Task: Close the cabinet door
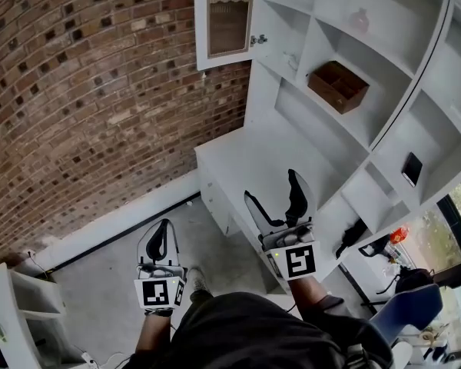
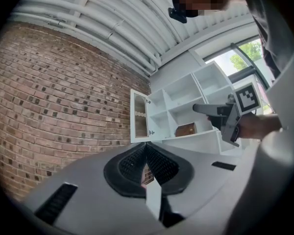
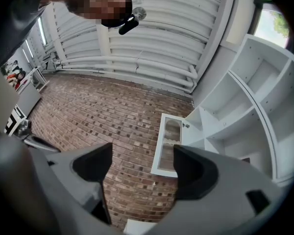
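While the cabinet door [image 1: 224, 18] stood swung out from the upper left corner of the white shelf unit [image 1: 255, 157], neither gripper touched it. The door, a white frame around a glazed panel, hung edge-on to the unit's front, with its small latch [image 1: 258, 39] on the side facing the shelves and the brick wall [image 1: 84, 91] behind it. The right gripper [image 1: 271, 191] was held over the unit's low counter, well below the door, with its jaws spread wide and nothing between them. In the right gripper view the door [image 3: 169, 143] showed through that gap, at a distance. The left gripper [image 1: 161, 233] hung lower and off the unit's left end, over the floor, with its jaws pressed together on nothing. In the left gripper view the door [image 2: 139, 123] appeared just above the closed tips [image 2: 147, 148], far off. A brown wooden box [image 1: 337, 85] sat in a compartment of the unit to the right of the door.
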`<action>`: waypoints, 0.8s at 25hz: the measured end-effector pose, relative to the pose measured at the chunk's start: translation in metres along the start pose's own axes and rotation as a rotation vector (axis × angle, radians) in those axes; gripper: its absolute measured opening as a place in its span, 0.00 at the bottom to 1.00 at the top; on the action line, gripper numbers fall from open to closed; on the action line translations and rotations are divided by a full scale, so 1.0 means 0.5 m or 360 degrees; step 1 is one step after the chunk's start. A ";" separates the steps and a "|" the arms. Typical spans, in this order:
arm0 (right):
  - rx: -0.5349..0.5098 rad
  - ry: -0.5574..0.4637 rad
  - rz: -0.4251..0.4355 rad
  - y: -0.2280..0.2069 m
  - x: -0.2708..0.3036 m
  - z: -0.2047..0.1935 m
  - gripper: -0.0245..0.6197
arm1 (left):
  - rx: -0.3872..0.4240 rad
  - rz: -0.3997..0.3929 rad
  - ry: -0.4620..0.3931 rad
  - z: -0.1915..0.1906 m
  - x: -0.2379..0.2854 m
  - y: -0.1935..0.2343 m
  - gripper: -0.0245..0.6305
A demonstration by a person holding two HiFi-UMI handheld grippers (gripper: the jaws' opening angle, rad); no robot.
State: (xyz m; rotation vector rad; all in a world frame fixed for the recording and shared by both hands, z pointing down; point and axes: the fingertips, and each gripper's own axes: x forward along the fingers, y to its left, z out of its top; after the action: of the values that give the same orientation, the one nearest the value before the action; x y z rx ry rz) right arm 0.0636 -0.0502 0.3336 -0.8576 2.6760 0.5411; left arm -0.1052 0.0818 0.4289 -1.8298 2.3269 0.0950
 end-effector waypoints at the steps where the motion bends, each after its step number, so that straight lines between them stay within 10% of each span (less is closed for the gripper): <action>1: -0.0005 -0.0004 -0.0010 -0.001 0.027 -0.007 0.65 | -0.0004 -0.0013 0.0000 -0.004 0.025 0.017 0.04; 20: -0.0080 -0.0027 -0.0219 0.007 0.443 -0.082 0.64 | 0.0022 -0.0242 -0.0134 0.031 0.351 0.299 0.04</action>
State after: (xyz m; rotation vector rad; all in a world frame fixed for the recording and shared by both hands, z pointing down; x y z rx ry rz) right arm -0.1183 -0.1753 0.2895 -1.0372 2.5742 0.5820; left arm -0.2880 -0.0477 0.3732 -1.9488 2.1202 0.1327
